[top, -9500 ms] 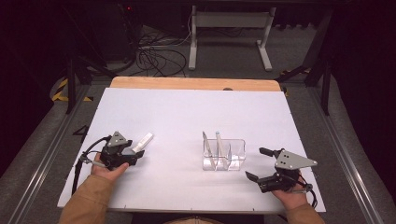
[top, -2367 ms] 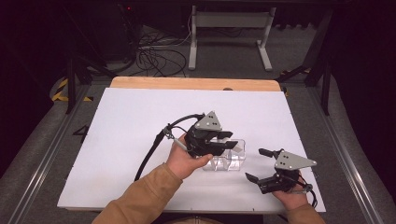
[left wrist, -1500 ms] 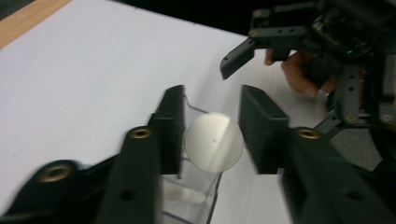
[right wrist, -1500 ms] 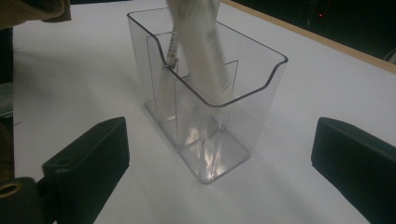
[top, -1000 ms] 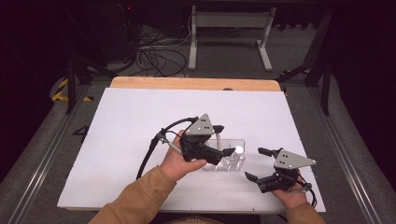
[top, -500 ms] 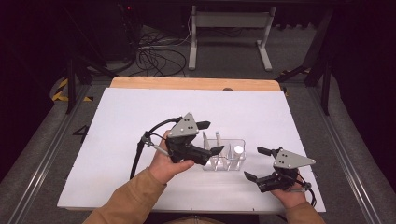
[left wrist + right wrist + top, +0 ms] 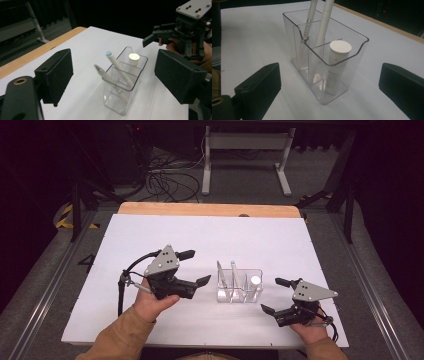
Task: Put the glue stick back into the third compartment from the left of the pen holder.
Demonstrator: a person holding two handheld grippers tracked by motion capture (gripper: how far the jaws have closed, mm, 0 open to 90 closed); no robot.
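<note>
A clear plastic organizer (image 7: pixel 240 292) stands on the white tabletop (image 7: pixel 150 235), right of centre. Two white pens (image 7: pixel 226 272) lean in its left compartments, and a white capped tube (image 7: pixel 255 281) stands upright in the right one. My left gripper (image 7: pixel 196 267) hovers just left of the organizer and points at it. Its jaws are open with nothing between them and have just been opening. My right gripper (image 7: pixel 273 295) rests open just right of the organizer. The left gripper view looks at the organizer (image 7: pixel 125 100), and the right gripper view shows the tube (image 7: pixel 339 47) close up.
A wooden strip (image 7: pixel 200 209) runs along the table's far edge. The left gripper's black cable (image 7: pixel 121 287) loops on the table beside the hand. Beyond the table lie floor cables (image 7: pixel 165 177) and a grey stand (image 7: pixel 245 150).
My left gripper has drawn back to the left from above the organizer. The white tube stays standing in the right compartment. The right gripper has not moved.
</note>
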